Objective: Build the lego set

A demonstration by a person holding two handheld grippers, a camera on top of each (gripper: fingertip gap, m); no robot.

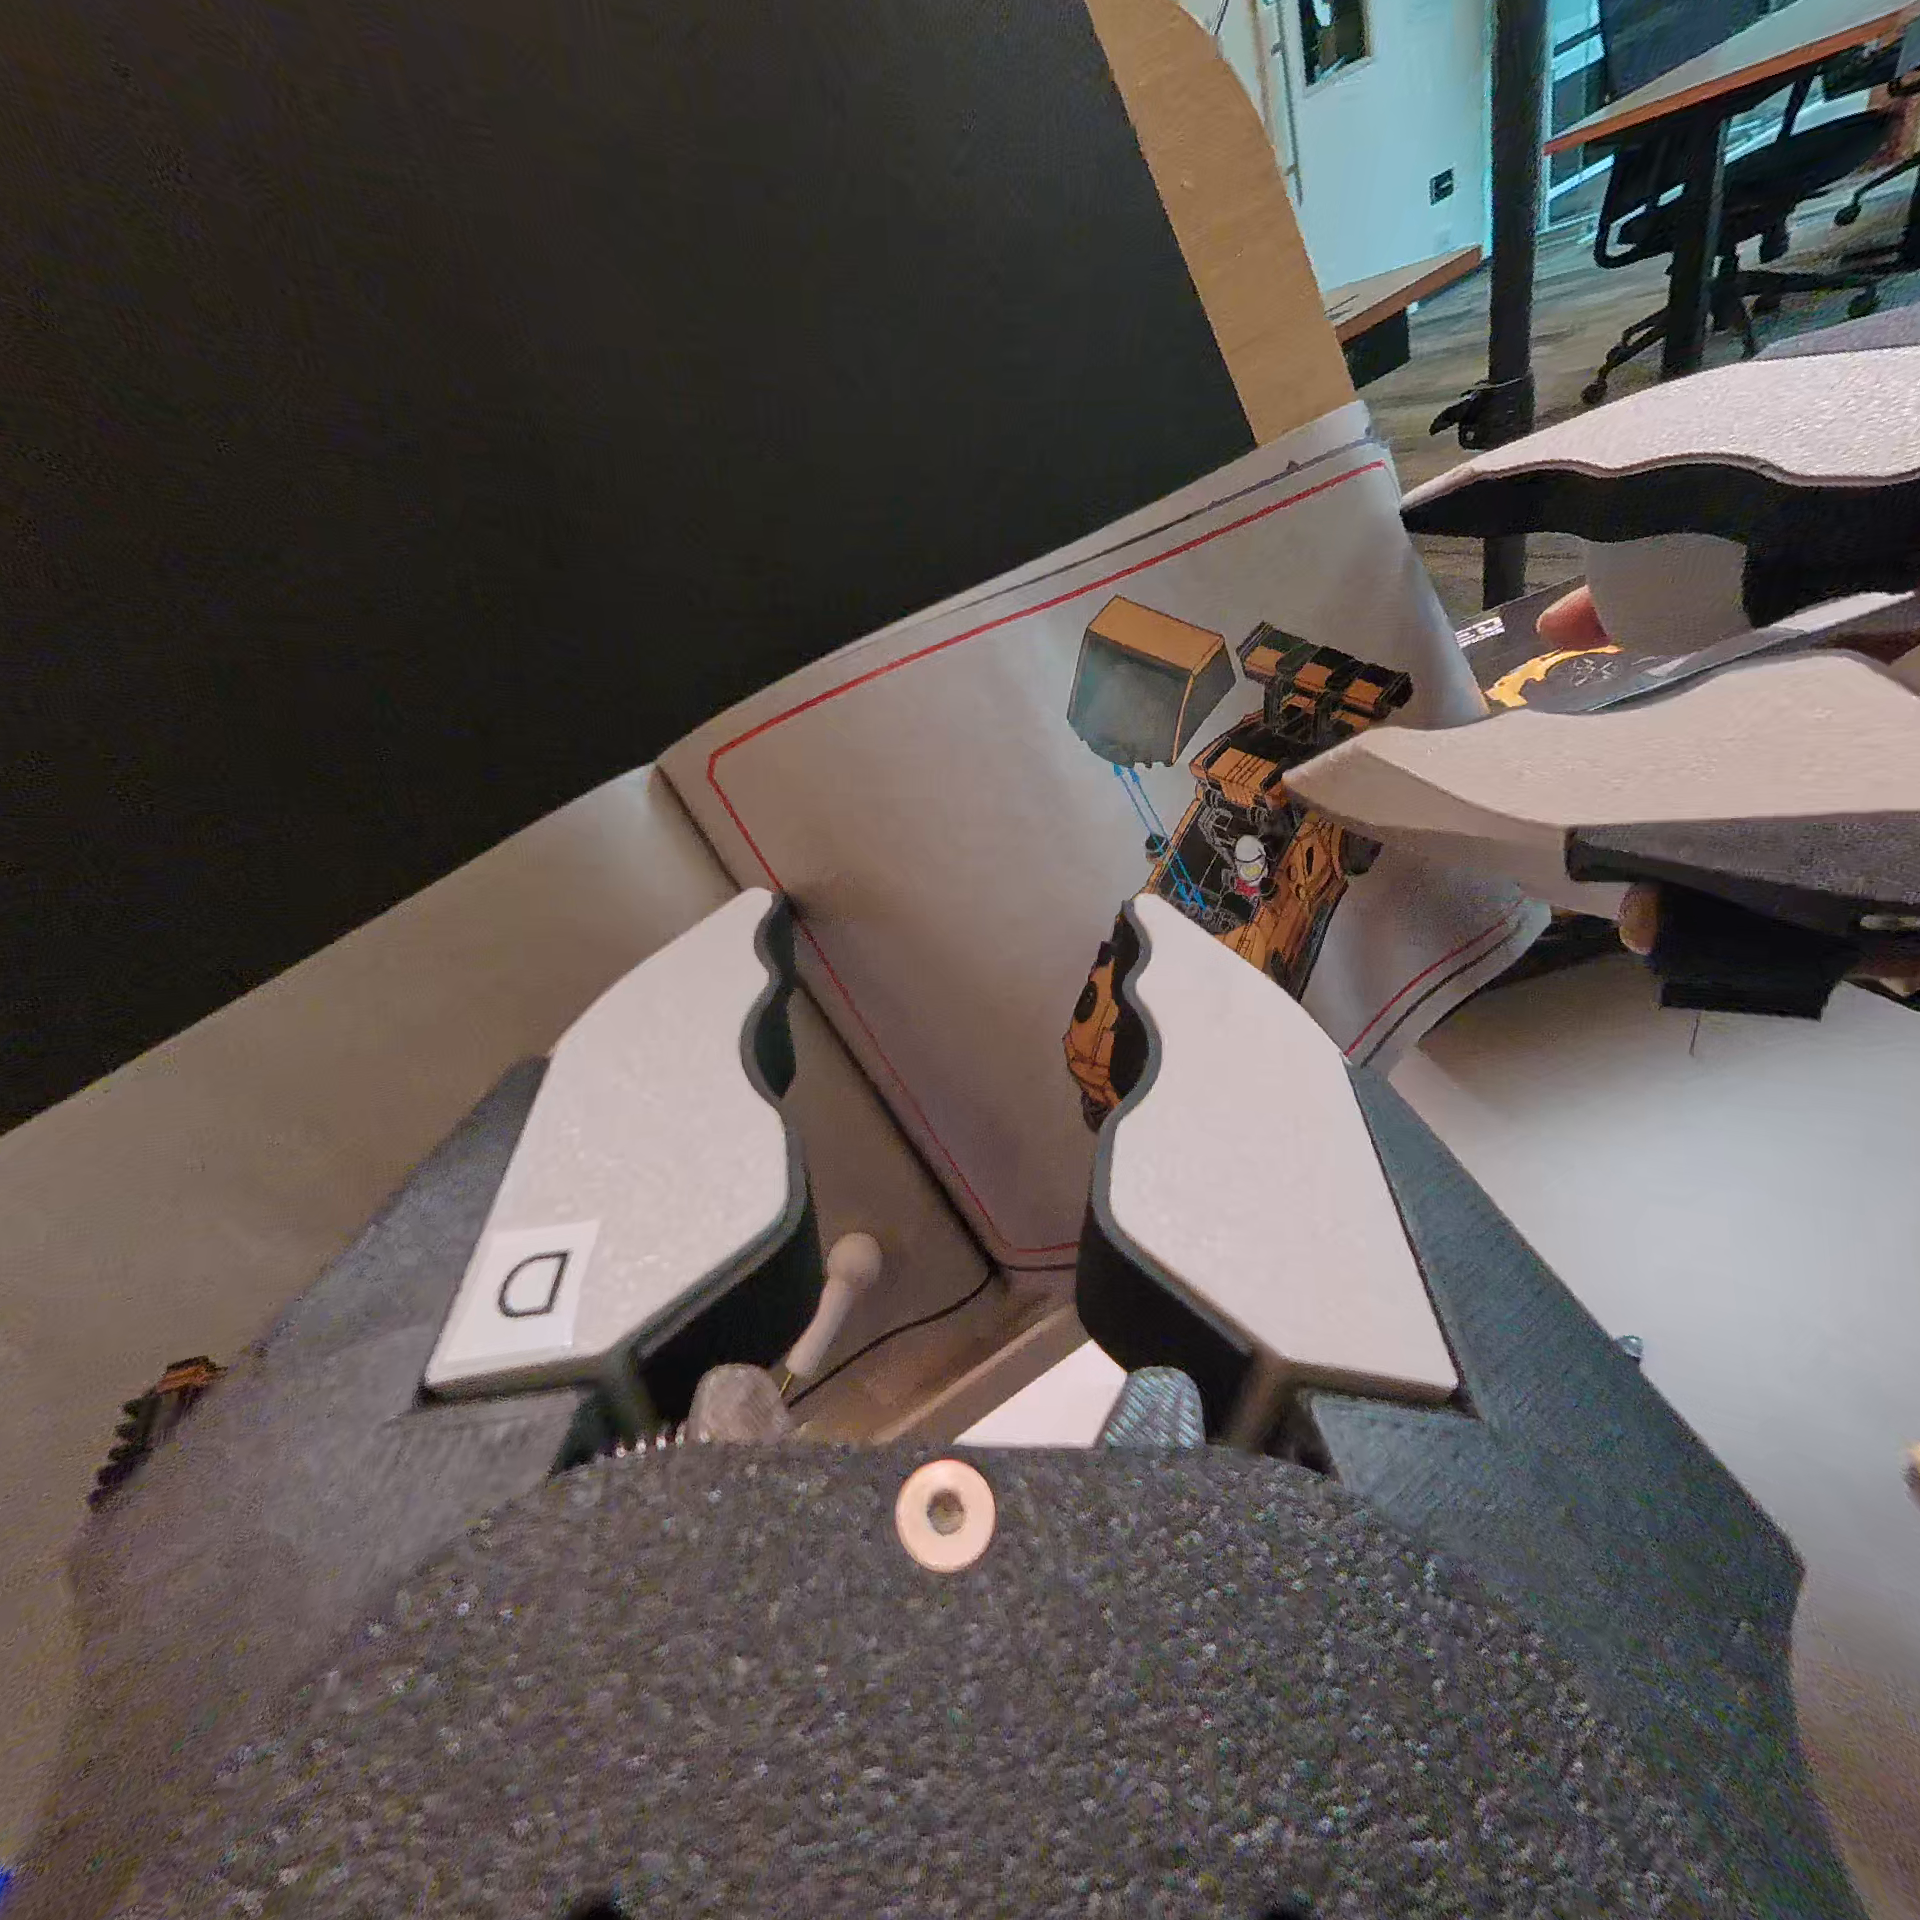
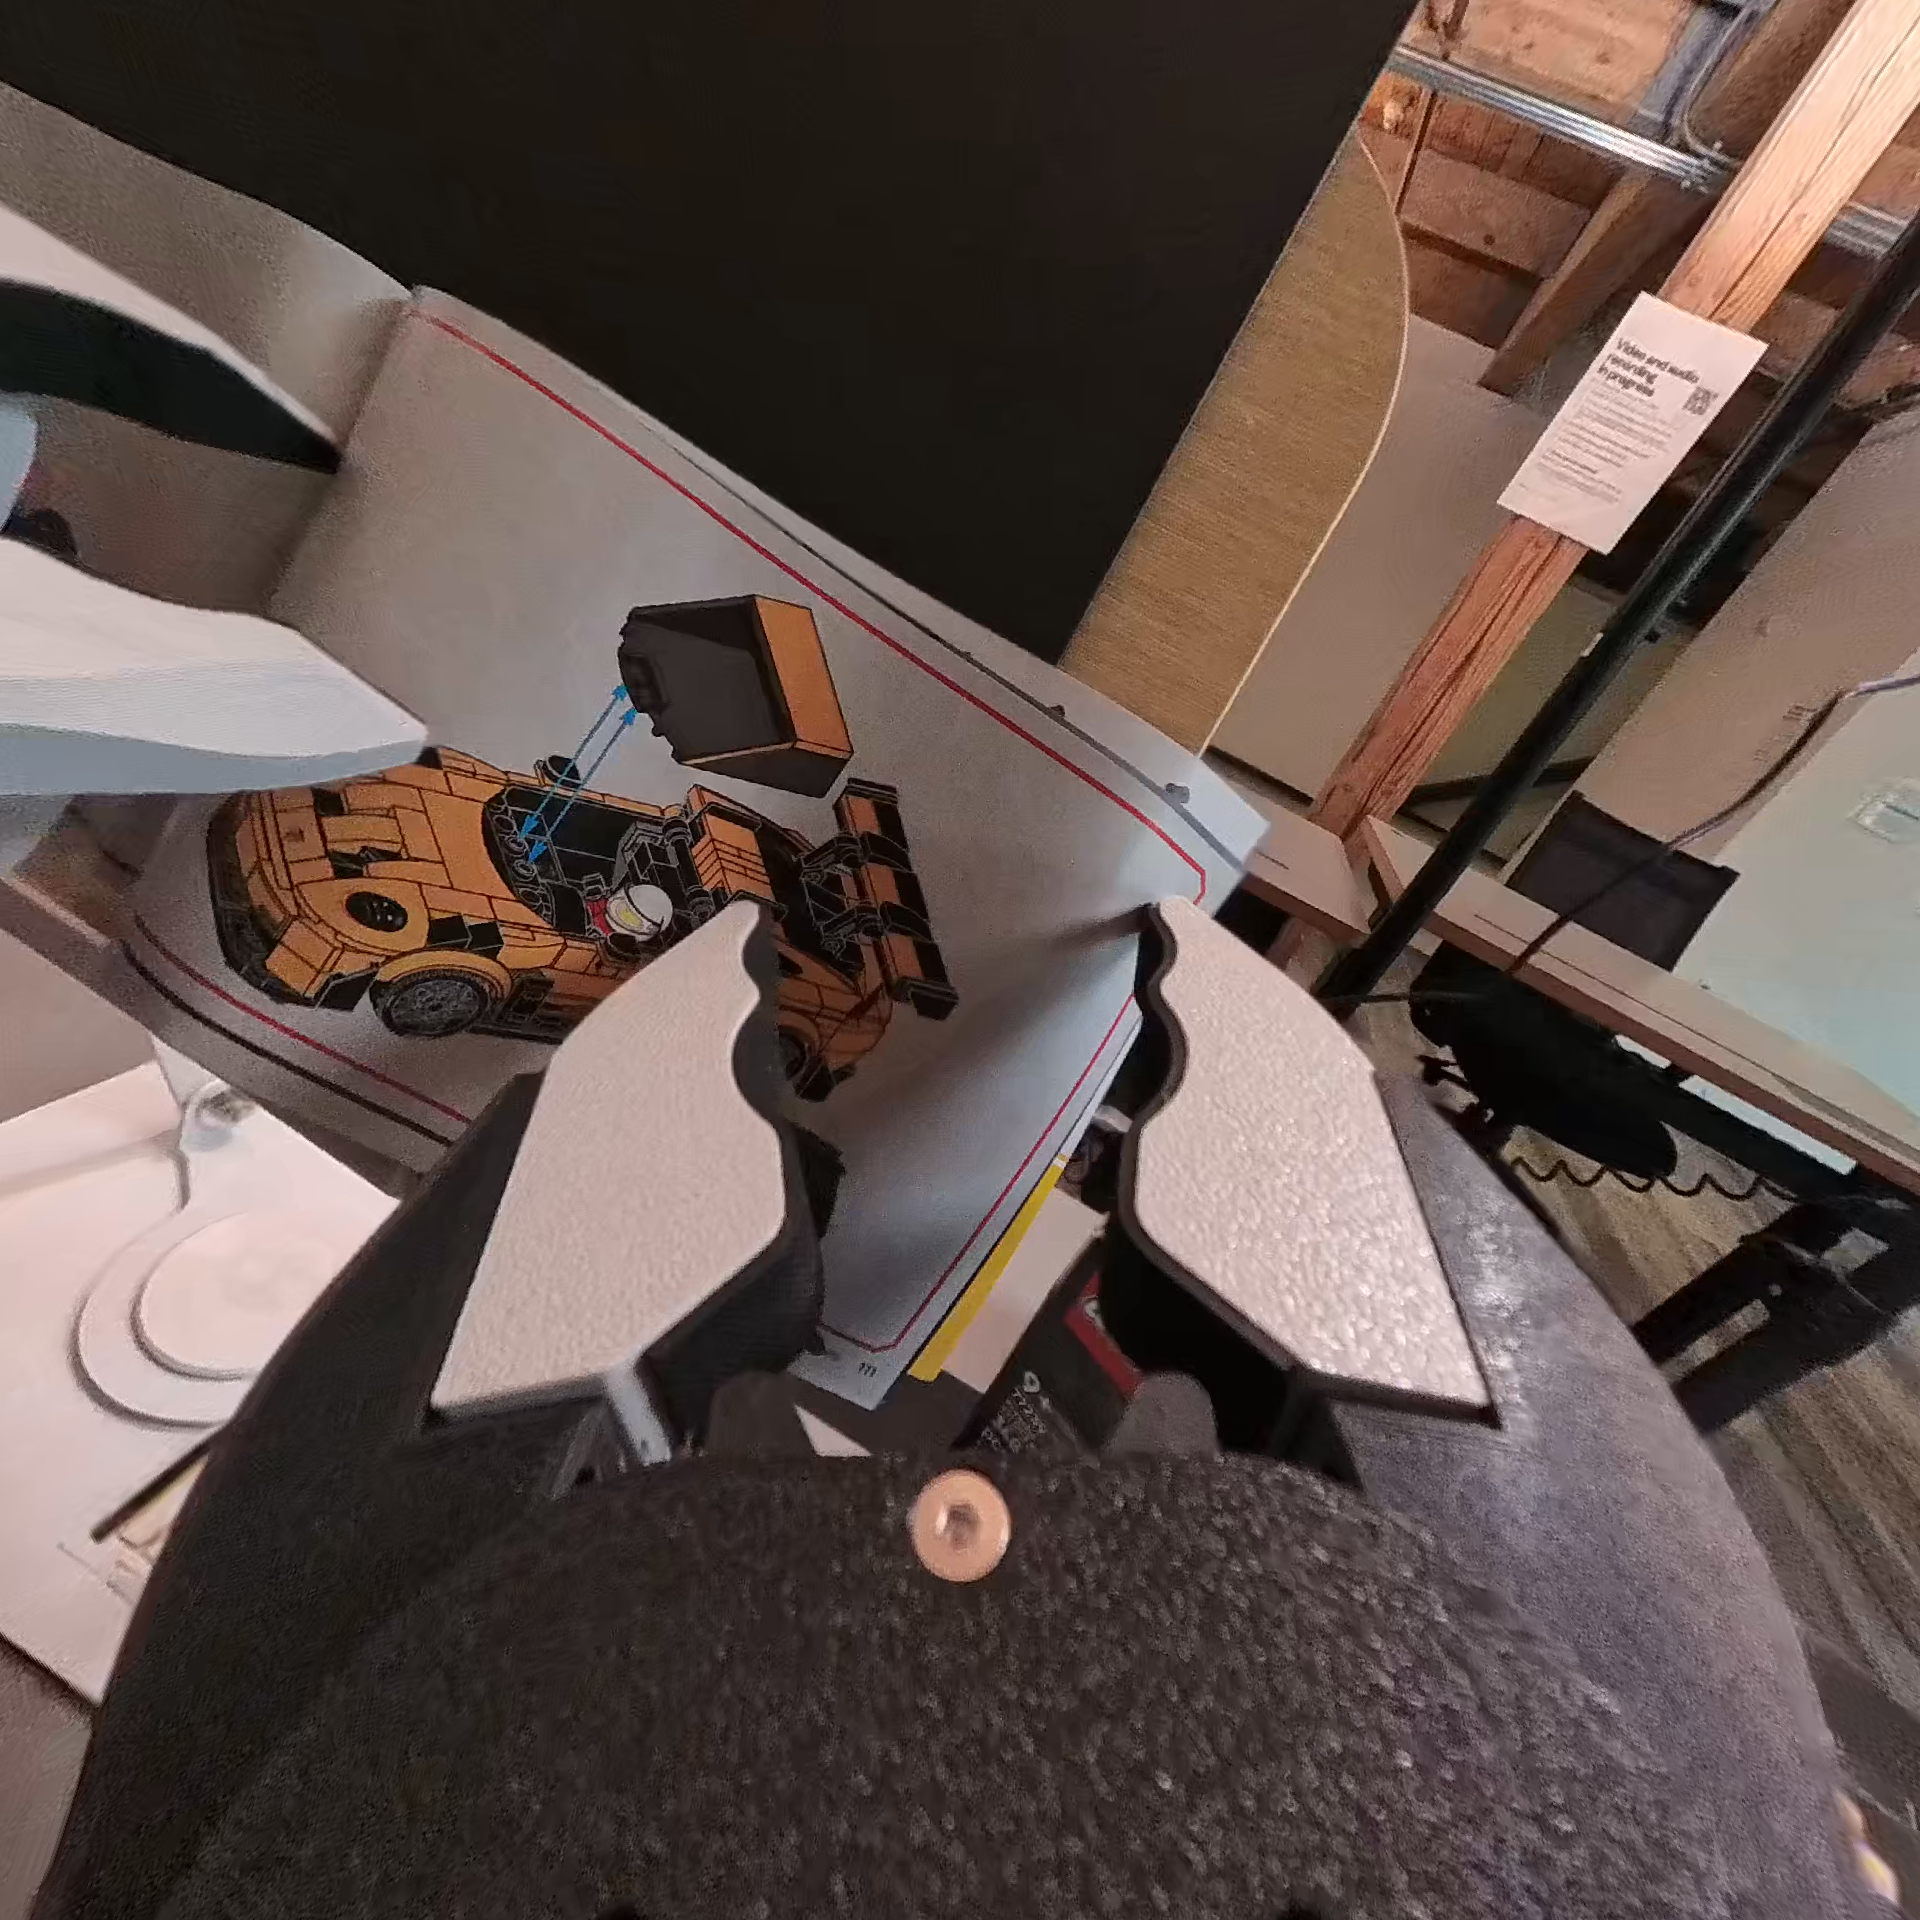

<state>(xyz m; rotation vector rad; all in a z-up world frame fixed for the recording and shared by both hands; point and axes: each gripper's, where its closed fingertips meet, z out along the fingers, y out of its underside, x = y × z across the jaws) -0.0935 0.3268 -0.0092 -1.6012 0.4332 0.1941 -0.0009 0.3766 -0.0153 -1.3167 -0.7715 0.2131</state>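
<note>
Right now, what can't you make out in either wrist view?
- Lego bricks: none in either view; instruction booklet fills the middle.
- Booklet's car drawing: partly covered by left gripper and right gripper fingers.
- Dark box: cut off behind the far gripper, left wrist view.

The instruction booklet (image 2: 582,540) is smooth, matt paper. Both grippers have rough, grainy black plastic bodies and bumpy grey finger pads (image 1: 665,1122). At two o'clock stands a rough wooden post (image 2: 1558,582).

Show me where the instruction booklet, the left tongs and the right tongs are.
instruction booklet (image 2: 499,582): right wrist view, bare grey page.
left tongs (image 1: 951,914): left wrist view, between the fingertips.
right tongs (image 2: 951,920): right wrist view, between the fingertips.
</note>
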